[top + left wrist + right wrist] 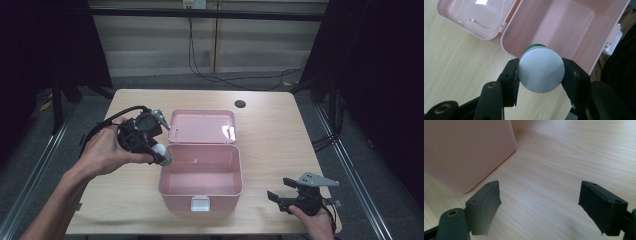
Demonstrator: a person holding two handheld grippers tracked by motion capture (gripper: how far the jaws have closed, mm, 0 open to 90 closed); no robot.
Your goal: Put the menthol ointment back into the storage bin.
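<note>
- Nearest the lens, in the left gripper view: a small round jar seen bottom-on, its pale grey base facing the camera and a green band showing at the far end.
- Left gripper: jaws clamped on the jar, one pad at 9 o'clock and one at 3 o'clock of the round base. The grip sits across the widest part, and the jar fills the gap between the pads.
- Position of jar: held in the air just over the rim of the open pink box. In the high view the jar sits at the box's 9 to 10 o'clock edge, with the left gripper angled in from the left.
- Box lid: folded back flat on the table at 12 o'clock of the box. White latch at its 6 o'clock. No items seen inside the box.
- Handling, as a judgement: the jar looks small, rigid and light. Its smooth curved wall could slip or rotate under flat pads, so a firm squeeze across the full diameter is the sound hold.
- Right gripper: jaws wide apart, holding nothing. It rests near the table edge at about 4 o'clock of the box. The right gripper view shows bare wood between the pads and the box wall off to one side.
</note>
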